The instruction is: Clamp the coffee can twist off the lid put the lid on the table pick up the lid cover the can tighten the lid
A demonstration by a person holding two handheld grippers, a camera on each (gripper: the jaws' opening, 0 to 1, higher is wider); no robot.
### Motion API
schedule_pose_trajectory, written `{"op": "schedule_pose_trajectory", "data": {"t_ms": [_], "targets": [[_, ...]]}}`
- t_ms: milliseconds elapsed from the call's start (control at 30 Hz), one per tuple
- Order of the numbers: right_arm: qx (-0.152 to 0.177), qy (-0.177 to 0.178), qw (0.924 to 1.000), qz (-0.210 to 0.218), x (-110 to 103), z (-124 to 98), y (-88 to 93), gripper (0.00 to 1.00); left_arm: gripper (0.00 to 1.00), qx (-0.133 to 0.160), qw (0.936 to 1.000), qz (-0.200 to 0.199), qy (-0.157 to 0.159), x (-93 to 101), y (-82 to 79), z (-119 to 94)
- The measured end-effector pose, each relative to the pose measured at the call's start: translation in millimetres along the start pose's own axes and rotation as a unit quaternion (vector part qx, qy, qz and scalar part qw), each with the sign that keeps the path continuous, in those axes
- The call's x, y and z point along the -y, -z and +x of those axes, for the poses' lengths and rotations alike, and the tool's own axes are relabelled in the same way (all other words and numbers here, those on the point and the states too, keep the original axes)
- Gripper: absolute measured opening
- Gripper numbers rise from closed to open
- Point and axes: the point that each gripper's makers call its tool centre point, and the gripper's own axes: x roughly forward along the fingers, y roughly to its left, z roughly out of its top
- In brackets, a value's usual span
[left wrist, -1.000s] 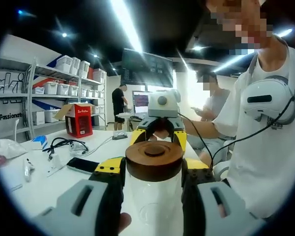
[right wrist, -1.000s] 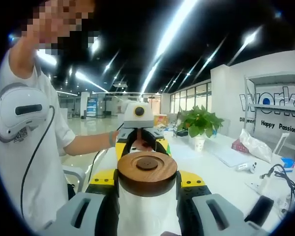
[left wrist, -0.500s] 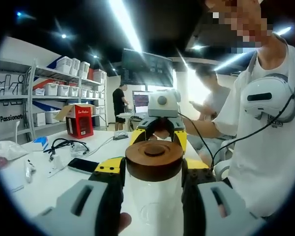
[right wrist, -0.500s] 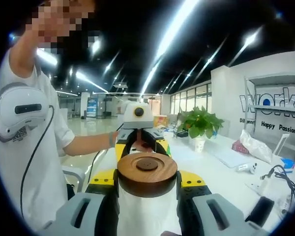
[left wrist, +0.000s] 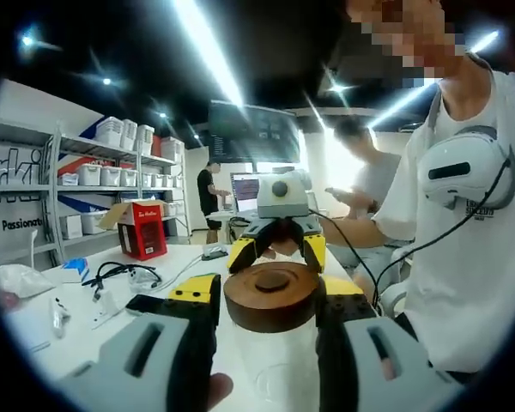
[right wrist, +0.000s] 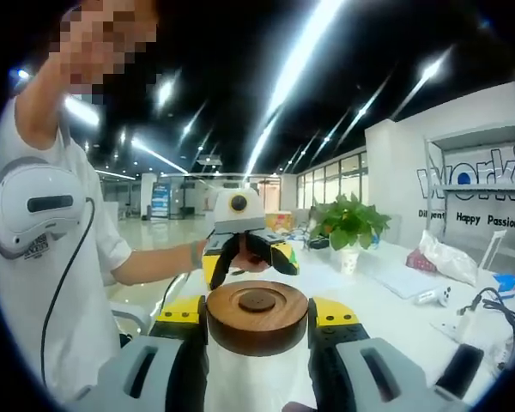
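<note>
My left claw (left wrist: pixel 266 322) and my right claw (right wrist: pixel 257 330) face each other over the white bench (right wrist: pixel 386 292), both pinching the coffee can (left wrist: pixel 270 378) just under its wooden lid (left wrist: pixel 271 296). Can stands upright between them, lid on top.

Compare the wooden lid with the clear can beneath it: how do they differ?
The wooden lid is dark brown and opaque; the can is see-through. The lid is a low disc with a dimpled top; the can is a smooth wall below it. Both are round.
</note>
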Motion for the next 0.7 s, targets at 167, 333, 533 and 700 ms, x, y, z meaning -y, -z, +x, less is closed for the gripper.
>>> {"op": "schedule_pose_trajectory", "data": {"t_ms": [167,333,533,700], "targets": [[0.0,0.001,1.0,-0.001,-0.2,-0.1,0.0,0.41,0.33,-0.001,1.0,-0.005,0.001,1.0,1.0,-0.7],[0.004,-0.009,0.9999,-0.002,-5.6,0.3,-3.2,0.48,0.34,0.006,1.0,-0.004,0.001,3.3,-5.3,-2.2],[0.002,-0.01,0.9999,-0.01,-8.4,0.2,-5.0,0.48,0.34,-0.003,0.9999,-0.009,-0.009,0.7,-2.8,-5.9],[0.007,0.0,0.9999,-0.009,-5.4,-2.9,-7.0,0.47,0.35,-0.004,0.9997,-0.014,-0.018,-0.3,1.1,-8.6]]}}
